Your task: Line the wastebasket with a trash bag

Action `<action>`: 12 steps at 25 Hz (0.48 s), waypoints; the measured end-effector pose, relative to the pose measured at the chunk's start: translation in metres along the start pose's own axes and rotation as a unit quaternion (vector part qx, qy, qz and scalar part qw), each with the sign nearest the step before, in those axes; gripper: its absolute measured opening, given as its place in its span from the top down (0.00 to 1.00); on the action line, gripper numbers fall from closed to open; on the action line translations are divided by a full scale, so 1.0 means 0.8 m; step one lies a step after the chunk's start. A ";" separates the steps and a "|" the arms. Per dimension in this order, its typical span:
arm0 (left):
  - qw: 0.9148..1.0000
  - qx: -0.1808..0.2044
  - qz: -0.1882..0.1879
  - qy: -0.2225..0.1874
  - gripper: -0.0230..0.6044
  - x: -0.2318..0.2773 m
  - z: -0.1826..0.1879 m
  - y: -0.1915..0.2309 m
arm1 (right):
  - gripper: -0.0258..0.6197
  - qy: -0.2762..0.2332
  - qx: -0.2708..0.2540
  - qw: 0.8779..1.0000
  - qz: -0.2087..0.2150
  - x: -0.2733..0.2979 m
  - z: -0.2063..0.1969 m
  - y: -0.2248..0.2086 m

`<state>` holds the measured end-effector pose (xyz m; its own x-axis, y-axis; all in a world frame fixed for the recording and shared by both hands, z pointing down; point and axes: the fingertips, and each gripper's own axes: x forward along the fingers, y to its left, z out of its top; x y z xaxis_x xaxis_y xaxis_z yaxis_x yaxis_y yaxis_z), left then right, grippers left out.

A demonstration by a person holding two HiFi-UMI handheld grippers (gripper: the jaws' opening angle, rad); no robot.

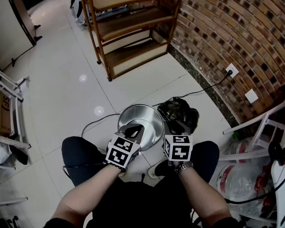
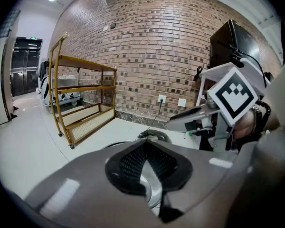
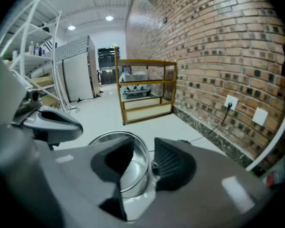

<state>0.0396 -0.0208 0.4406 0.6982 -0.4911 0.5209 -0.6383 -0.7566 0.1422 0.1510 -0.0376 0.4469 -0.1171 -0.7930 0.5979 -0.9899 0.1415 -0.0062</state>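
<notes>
A round stainless-steel wastebasket (image 1: 149,115) stands unlined on the white floor between the person's knees. A crumpled black trash bag (image 1: 180,110) lies on the floor just right of it, touching its side. My left gripper (image 1: 134,131) hovers over the basket's near rim, shut with nothing in it. My right gripper (image 1: 177,126) hangs over the bag's near edge, jaws open and bare. In the left gripper view the closed pads (image 2: 149,163) cover most of the basket (image 2: 115,145), with the bag (image 2: 154,136) behind. The right gripper view shows the basket (image 3: 133,160) between its open jaws.
A wooden shelf unit (image 1: 130,27) stands against the brick wall ahead. A black cable (image 1: 206,87) runs from a wall socket (image 1: 232,71) toward the basket. A white rack (image 1: 263,125) and filled plastic bags (image 1: 237,175) sit at the right, more shelving (image 1: 4,94) at the left.
</notes>
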 end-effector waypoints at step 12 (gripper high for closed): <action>1.000 0.007 -0.008 0.012 0.96 0.037 0.012 0.007 | 0.60 0.071 0.038 0.991 -0.105 0.074 -0.036 -0.094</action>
<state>0.0597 -0.0437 0.4483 0.7002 -0.4689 0.5383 -0.6225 -0.7702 0.1388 0.2211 -0.0785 0.5059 0.0990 -0.7086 0.6987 -0.9951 -0.0664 0.0737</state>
